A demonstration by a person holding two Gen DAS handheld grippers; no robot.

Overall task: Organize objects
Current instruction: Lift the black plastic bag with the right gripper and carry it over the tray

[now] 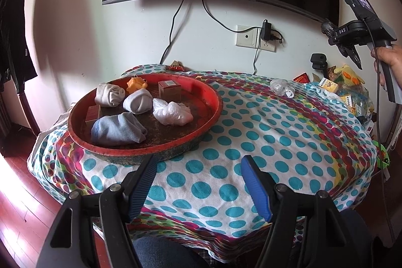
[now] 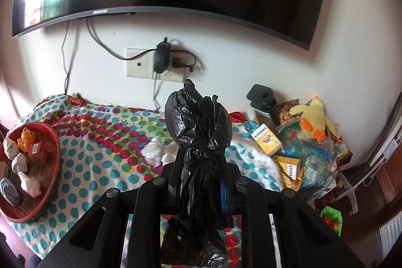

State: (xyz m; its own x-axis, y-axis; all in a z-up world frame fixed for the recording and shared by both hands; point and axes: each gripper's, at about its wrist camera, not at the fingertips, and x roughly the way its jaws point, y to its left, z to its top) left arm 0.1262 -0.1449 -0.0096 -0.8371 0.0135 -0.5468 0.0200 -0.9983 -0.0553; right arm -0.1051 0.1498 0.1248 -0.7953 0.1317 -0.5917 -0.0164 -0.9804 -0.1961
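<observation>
1. The right tongs are clamped on a crumpled black plastic bag, held in the air above the table with its dotted, multicoloured cloth, to the right of the round red tray. Only a twisted waist of thin film sits between the pads, so I judge it could slide out, most likely if the hand swings or rolls on the way over.
2. The bag's loose tail hangs below the tongs; lowered too early, it may drag on the cloth and bunch it.
3. The left tongs stand open and empty just in front of the tray's near rim. A careless nudge there could shove the tray.
4. The tray is already crowded: a rolled grey-blue sock, a knotted white plastic bag, two paler sock rolls, small brown boxes and an orange toy figure. A springy bag dropped on top may unfold and roll over the low rim.
5. Beyond the tray, a clear crumpled plastic bag remains loose on the cloth.
</observation>
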